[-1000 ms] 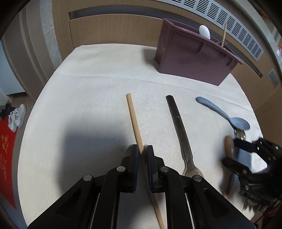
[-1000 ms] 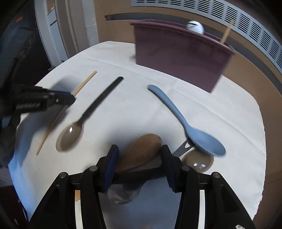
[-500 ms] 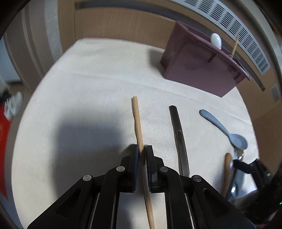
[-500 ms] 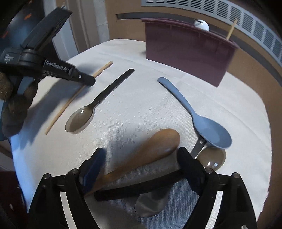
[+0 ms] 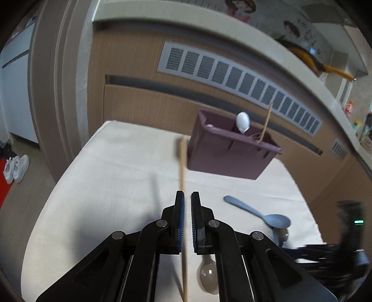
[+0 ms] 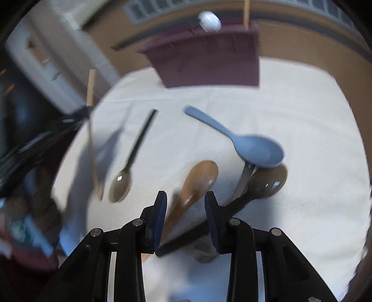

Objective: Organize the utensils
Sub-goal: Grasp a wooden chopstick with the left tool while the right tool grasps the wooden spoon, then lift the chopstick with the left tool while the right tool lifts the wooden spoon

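The wooden chopstick [image 5: 182,167] is held in the closed left gripper [image 5: 187,197], clear of the table; its long axis points ahead toward the maroon holder [image 5: 227,153], which stands beyond and slightly right; the right gripper [image 6: 186,197], jaws just closing and half-wide, is placed around the wooden spoon [image 6: 197,178], not yet pressed.

No text, label, brand or number can be read in either view. The right wrist view is smeared by motion, so any print on the left gripper [image 6: 69,120] dissolves into blur. On the far wall, the posters [image 5: 241,7] in the left wrist view possibly carry small lettering, but it is too blurred to make out.
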A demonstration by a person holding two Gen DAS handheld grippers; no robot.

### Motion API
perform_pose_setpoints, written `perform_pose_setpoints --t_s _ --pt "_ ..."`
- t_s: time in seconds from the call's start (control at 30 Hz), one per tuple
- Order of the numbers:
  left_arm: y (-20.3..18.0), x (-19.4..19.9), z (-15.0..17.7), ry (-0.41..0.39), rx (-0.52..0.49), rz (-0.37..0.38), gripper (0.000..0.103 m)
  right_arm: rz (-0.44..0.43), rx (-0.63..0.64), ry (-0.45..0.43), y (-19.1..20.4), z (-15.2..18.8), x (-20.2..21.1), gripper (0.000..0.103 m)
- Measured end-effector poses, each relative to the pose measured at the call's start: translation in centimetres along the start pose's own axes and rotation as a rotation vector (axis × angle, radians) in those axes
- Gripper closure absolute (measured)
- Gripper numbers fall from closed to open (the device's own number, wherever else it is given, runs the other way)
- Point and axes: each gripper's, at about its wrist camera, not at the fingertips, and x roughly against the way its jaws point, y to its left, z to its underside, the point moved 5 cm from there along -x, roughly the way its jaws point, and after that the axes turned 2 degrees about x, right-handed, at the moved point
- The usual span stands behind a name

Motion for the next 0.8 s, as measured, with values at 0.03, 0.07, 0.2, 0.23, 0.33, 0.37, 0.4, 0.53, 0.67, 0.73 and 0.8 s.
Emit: perform_pose_setpoints --t_s 0.03,0.07,0.2,0.23,0.33,0.37,0.4,0.53,0.67,0.73,0.8 --pt "0.0 0.3 -0.1 -0.006 -0.001 0.007 0.097 0.039 0.007 0.002 0.4 -0.3 -0.7 0.069" --pt "-0.1 0.7 -0.2 -0.014 -0.001 0.016 0.097 0.087 0.042 -0.028 1.2 -0.6 -0.8 0.069" --pt "0.2 1.2 -0.3 -0.008 0.000 0.034 0.097 0.205 0.219 -0.043 3.9 -1.1 -2.2 0.065" --pt "0.5 0.8 -0.4 0.003 0.009 0.028 0.097 0.210 0.233 -0.047 4.0 -1.1 -2.2 0.067" --pt "2.0 -1.2 0.1 0.110 0.064 0.007 0.096 0.174 0.266 -0.044 3.9 -0.9 -1.6 0.076" --pt "2.4 -2.1 0.4 0.161 0.075 0.001 0.095 0.162 0.263 -0.063 3.6 -0.8 -1.0 0.077" --pt "2.6 -2.7 0.6 0.193 0.068 -0.005 0.095 0.158 0.261 -0.079 3.1 -0.8 -0.5 0.077" --pt "2.2 -5.5 1.1 0.283 0.024 -0.039 0.095 0.144 0.223 -0.149 1.1 -1.0 1.9 0.077" --pt "1.1 -8.1 0.9 0.356 -0.072 -0.113 0.092 0.118 0.172 -0.195 -0.5 -1.6 3.0 0.077" --pt "0.8 -9.1 0.7 0.383 -0.104 -0.159 0.089 0.117 0.161 -0.211 -1.1 -1.5 3.6 0.077" --pt "0.6 -9.9 0.7 0.406 -0.131 -0.192 0.089 0.117 0.156 -0.225 -1.6 -1.6 3.6 0.077"
